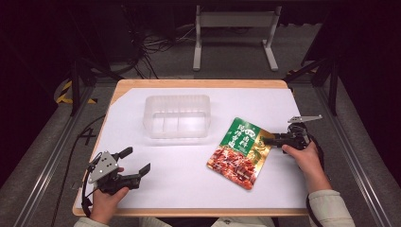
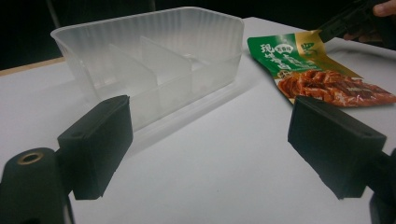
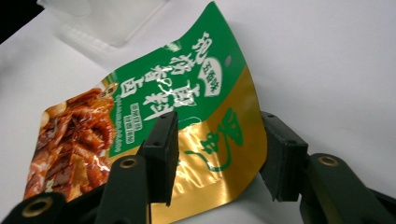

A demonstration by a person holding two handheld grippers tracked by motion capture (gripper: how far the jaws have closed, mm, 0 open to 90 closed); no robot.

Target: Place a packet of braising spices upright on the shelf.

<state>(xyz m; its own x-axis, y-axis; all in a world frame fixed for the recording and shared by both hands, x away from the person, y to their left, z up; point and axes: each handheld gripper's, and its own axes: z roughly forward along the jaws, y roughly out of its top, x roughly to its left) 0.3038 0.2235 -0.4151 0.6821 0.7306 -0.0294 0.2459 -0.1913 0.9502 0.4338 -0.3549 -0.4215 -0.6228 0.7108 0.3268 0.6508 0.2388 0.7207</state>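
1 clear plastic tray [image 1: 177,116] with 3 bare compartments sits at the frame's centre, 1 green-and-gold food pouch [image 1: 240,152] lies right of centre, its gold corner between the half-closed right gripper [image 1: 270,140] jaws, grip unclear; the left gripper [image 1: 137,161], lower left, gapes wide, holding nothing.

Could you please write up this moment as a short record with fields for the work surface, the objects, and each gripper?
surface: white sheet on a wooden table
container: clear plastic tray with dividers, empty
item: green and gold snack pouch, right of the tray
left gripper: open, holding nothing
right gripper: jaws astride the pouch's gold corner, one on each face, not yet clamped
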